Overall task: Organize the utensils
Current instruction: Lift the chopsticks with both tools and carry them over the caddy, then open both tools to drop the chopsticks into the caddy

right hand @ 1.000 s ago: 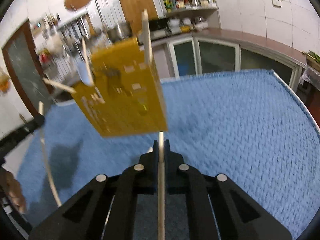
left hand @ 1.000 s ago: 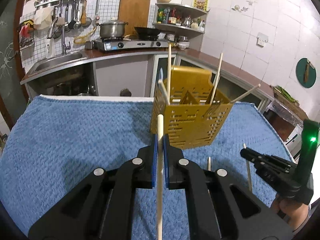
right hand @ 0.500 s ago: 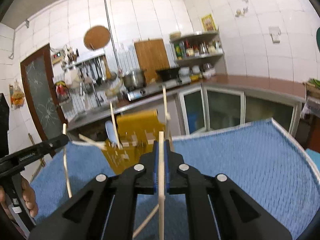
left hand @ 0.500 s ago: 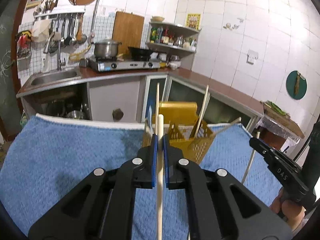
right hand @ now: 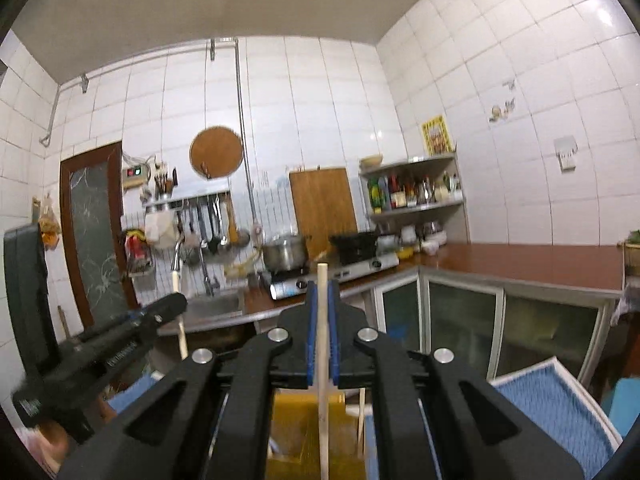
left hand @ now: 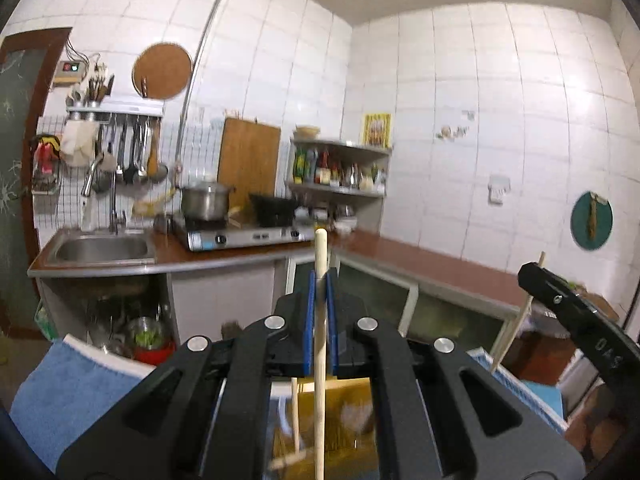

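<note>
Two grippers, left (left hand: 319,280) and right (right hand: 322,292), each clamped an upright chopstick (left hand: 320,320) with its long axis vertical, poised above the yellow holder (right hand: 304,432), which apparently lay near and directly beneath them.

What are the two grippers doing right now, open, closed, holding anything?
Left gripper: closed on a pale wooden chopstick.
Right gripper: closed on a second pale wooden chopstick.

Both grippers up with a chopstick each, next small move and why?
Probably lower both toward the yellow holder. The left gripper and right gripper are each shut on a chopstick, held upright above the holder, which sits below both cameras.
</note>
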